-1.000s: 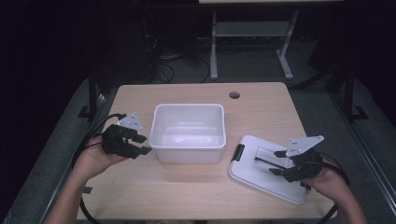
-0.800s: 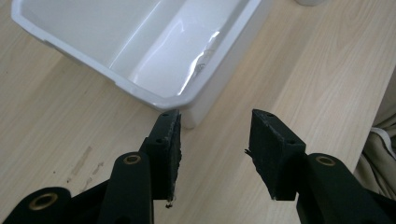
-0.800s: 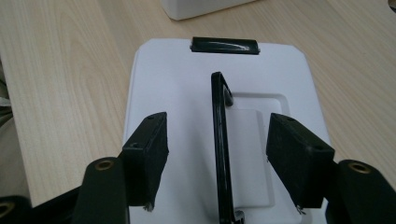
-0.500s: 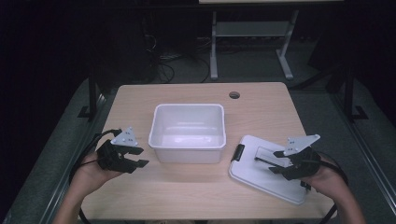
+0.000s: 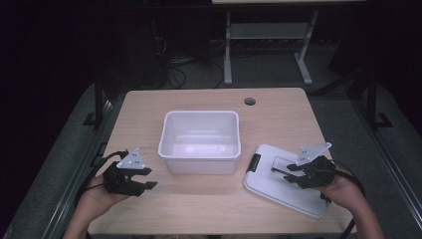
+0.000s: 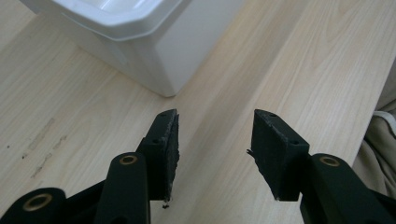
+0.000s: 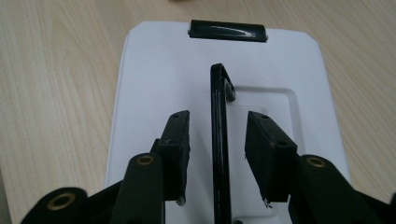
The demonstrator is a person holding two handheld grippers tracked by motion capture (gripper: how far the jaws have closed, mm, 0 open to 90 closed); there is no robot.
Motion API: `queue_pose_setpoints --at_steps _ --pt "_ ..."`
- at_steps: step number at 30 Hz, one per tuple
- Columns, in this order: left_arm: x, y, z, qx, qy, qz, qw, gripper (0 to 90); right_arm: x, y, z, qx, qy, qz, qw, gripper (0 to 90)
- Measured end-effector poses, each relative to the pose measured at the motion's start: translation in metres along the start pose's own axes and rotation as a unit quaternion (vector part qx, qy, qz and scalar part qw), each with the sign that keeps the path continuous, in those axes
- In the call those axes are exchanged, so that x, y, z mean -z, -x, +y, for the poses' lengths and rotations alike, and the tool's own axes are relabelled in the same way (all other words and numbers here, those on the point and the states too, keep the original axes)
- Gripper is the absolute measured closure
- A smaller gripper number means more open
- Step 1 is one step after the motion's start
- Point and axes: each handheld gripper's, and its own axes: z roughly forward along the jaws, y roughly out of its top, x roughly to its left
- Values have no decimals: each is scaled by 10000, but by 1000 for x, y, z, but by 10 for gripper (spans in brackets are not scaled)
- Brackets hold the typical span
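An empty white plastic bin [image 5: 199,166] stands mid-table; its corner [image 6: 154,51] shows in the left gripper view. Its white lid [image 5: 278,191] [image 7: 154,70] lies flat to the right, with a black latch [image 7: 228,30] and a raised black handle [image 7: 219,140]. My right gripper [image 5: 284,172] [image 7: 218,116] straddles that handle. Its jaws have just been closing, and a gap still shows on each side of the handle. My left gripper [image 5: 148,178] [image 6: 215,116] hovers low over bare wood, left of the bin's front corner. Its jaws have just been opening, with nothing between them.
The light wooden table [image 5: 278,119] has a round cable hole [image 5: 250,101] at the back right. Its near edge and the person's clothing [image 6: 380,140] lie close to the left gripper. A metal stand [image 5: 268,45] is on the dark floor beyond.
The left gripper has dropped and drawn back from the bin's left side toward the near edge. The right gripper stayed over the lid, and its jaws narrowed around the handle.
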Motion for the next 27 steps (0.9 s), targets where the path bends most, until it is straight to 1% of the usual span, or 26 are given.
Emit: queue_pose_setpoints --at_steps 5,9,10,17,22,25,27 --pt "-4 3 -4 15 13 -12 10000 500 -1 0 0 5 -28 -13 10000 614" --pt "-9 5 -9 78 65 -59 9999 496 -3 0 0 8 -52 0 10000 623" --pt "-11 5 -11 53 61 -55 10000 492 -4 0 0 26 -62 10 10000 624" --pt "-18 9 -18 55 96 -74 9999 483 -7 0 0 4 -92 40 9999 641" --pt "-21 12 -22 65 69 -59 9999 479 -11 0 -1 -21 -131 60 9999 650" --pt "-22 13 -24 88 118 -77 9999 478 -12 0 -1 -4 -152 78 9999 653" --pt "-23 14 -25 68 123 -51 9999 476 -13 1 -1 -19 -174 85 9998 664"
